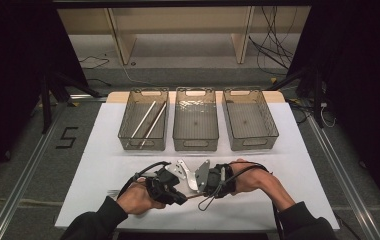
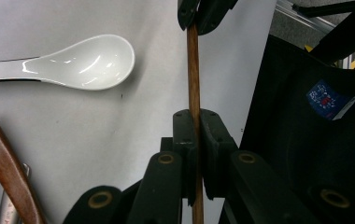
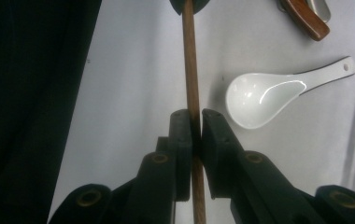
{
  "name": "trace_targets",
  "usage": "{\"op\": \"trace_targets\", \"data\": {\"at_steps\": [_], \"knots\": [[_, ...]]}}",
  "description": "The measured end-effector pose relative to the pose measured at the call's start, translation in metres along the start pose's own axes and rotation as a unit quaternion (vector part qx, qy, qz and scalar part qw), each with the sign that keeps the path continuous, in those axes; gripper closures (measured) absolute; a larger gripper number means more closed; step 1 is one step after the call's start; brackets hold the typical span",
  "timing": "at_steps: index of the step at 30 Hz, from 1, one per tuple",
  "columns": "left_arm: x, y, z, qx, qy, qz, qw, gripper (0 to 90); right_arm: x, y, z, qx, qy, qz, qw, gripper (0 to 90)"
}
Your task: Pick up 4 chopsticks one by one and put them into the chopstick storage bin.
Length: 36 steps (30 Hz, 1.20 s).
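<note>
In the high view we see our left tool (image 1: 178,192) and right tool (image 1: 200,192) meeting nose to nose near the front edge of the white tabletop (image 1: 103,170), with a thin wooden stick (image 1: 192,196) bridging the short gap between them. Behind stand 3 clear bins in a row; the left bin (image 1: 127,131) holds 2 long sticks (image 1: 148,120), while the middle bin (image 1: 195,142) and the right bin (image 1: 270,131) show bare floors. In the left gripper view, the left tool (image 2: 197,116) is pinching the wooden stick (image 2: 193,70), pads flat against it, and the stick runs on into the other tool's tips at the top edge; a white ceramic spoon (image 2: 91,63) lies on the tabletop to the side, and a brown wooden handle (image 2: 3,163) sits at the lower corner. In the right gripper view, the right tool (image 3: 194,116) also pinches the stick (image 3: 189,60), the white spoon (image 3: 264,95) just beside it.
</note>
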State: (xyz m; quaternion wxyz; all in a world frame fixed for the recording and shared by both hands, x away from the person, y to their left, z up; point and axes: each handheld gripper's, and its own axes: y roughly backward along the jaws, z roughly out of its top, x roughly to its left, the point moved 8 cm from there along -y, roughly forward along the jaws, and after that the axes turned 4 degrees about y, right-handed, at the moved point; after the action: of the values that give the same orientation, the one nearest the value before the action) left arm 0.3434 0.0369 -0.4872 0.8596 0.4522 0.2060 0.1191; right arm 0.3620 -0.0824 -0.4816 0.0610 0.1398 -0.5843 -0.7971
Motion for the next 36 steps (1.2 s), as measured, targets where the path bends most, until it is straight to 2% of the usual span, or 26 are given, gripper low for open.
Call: {"op": "trace_targets", "data": {"at_steps": [1, 2, 4, 7, 9, 11, 12, 14, 16, 17, 19, 21, 22, 25, 28, 31, 36], "knots": [[0.001, 0.001, 0.000, -0.004, 0.004, 0.001, 1.0000, 85.6, -0.002, 0.002, -0.001, 0.000, 0.003, -0.006, 1.0000, 72.1], [0.003, 0.003, 0.000, -0.007, 0.005, 0.004, 1.0000, 85.6, -0.002, 0.005, -0.001, -0.008, -0.017, -0.012, 0.9998, 67.8], [0.007, 0.007, 0.000, -0.016, 0.011, 0.010, 0.9998, 85.6, -0.005, 0.010, -0.003, -0.014, -0.031, -0.025, 0.9991, 60.9], [0.014, 0.012, -0.001, -0.024, 0.019, 0.022, 0.9993, 85.7, -0.010, 0.016, -0.005, -0.031, -0.068, -0.053, 0.9958, 49.0], [0.020, 0.016, -0.001, -0.035, 0.030, 0.032, 0.9985, 85.6, -0.013, 0.020, -0.004, -0.047, -0.093, -0.073, 0.9918, 41.6], [0.026, 0.021, -0.003, -0.040, 0.036, 0.045, 0.9976, 85.6, -0.017, 0.024, -0.004, -0.061, -0.120, -0.095, 0.9863, 38.9], [0.028, 0.023, -0.003, -0.046, 0.042, 0.050, 0.9968, 85.6, -0.019, 0.025, -0.005, -0.064, -0.136, -0.108, 0.9827, 36.4], [0.033, 0.028, -0.004, -0.050, 0.044, 0.067, 0.9955, 85.6, -0.024, 0.030, -0.006, -0.086, -0.169, -0.132, 0.9729, 35.0], [0.038, 0.032, -0.005, -0.057, 0.048, 0.078, 0.9941, 85.6, -0.030, 0.035, -0.009, -0.110, -0.204, -0.159, 0.9595, 32.7], [0.040, 0.032, -0.006, -0.061, 0.054, 0.081, 0.9934, 85.6, -0.031, 0.037, -0.010, -0.124, -0.220, -0.165, 0.9535, 32.4], [0.044, 0.034, -0.007, -0.064, 0.061, 0.085, 0.9924, 85.6, -0.034, 0.042, -0.013, -0.145, -0.252, -0.186, 0.9385, 31.4], [0.048, 0.035, -0.009, -0.064, 0.067, 0.085, 0.9920, 85.6, -0.036, 0.046, -0.016, -0.165, -0.272, -0.201, 0.9264, 30.6], [0.051, 0.036, -0.010, -0.067, 0.071, 0.088, 0.9913, 85.6, -0.037, 0.047, -0.019, -0.169, -0.283, -0.210, 0.9207, 30.4], [0.056, 0.041, -0.011, -0.075, 0.080, 0.090, 0.9898, 85.6, -0.036, 0.049, -0.025, -0.175, -0.309, -0.228, 0.9065, 29.4], [0.060, 0.045, -0.011, -0.084, 0.090, 0.090, 0.9884, 85.6, -0.033, 0.050, -0.029, -0.191, -0.328, -0.230, 0.8962, 28.3], [0.064, 0.051, -0.011, -0.094, 0.098, 0.093, 0.9864, 85.6, -0.029, 0.049, -0.033, -0.198, -0.347, -0.223, 0.8892, 26.5], [0.072, 0.061, -0.010, -0.108, 0.108, 0.103, 0.9829, 85.6, -0.024, 0.046, -0.040, -0.196, -0.363, -0.220, 0.8839, 24.4]]}}
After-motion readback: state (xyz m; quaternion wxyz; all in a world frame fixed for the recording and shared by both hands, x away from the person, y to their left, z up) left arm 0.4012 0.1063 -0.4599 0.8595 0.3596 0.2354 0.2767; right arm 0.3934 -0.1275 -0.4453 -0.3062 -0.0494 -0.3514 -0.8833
